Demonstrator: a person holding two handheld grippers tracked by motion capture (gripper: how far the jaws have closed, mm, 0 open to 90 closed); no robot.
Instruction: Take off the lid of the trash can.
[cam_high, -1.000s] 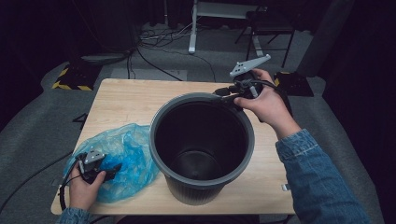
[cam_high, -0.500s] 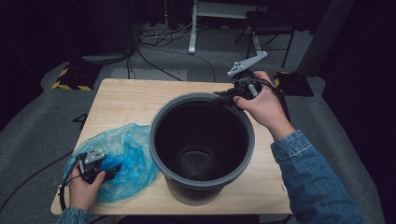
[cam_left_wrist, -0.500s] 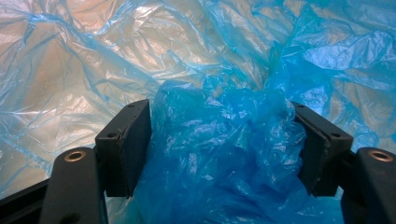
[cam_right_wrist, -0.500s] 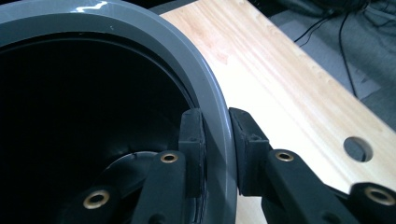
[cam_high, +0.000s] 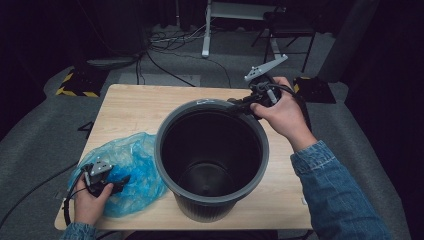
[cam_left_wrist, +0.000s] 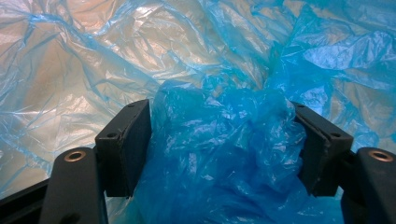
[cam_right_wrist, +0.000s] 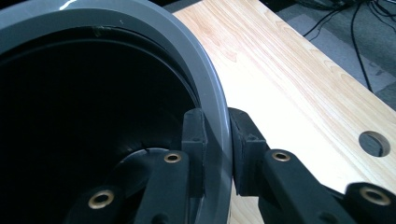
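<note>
Gripping the bin rim (cam_right_wrist: 212, 93), the right claw (cam_high: 240, 102) is clamping the grey lip at the far-right side, one jaw inside, one outside. The bin (cam_high: 212, 200) is standing upright mid-worktop (cam_high: 135, 107), empty; judged stiff, light for its bulk, prob. smooth plastic, so the rim is the sound hold pt. The right hand (cam_high: 282, 112) is reaching in from the far right, wrist bent, forearm in a denim sleeve (cam_high: 335, 195) crossing the near-right corner.

The left claw (cam_high: 117, 182) is sitting wide apart w/ a bunched fold of the blue bag (cam_left_wrist: 224, 154) between its jaws, pads flanking the film but not yet pinching. The bag is lying crumpled on the worktop, touching the bin's left side. Film judged v. light, limp, slippery, tear-prone: take a gathered wad, not a single layer. The left hand (cam_high: 90, 202) is resting low at the near-left corner.
</note>
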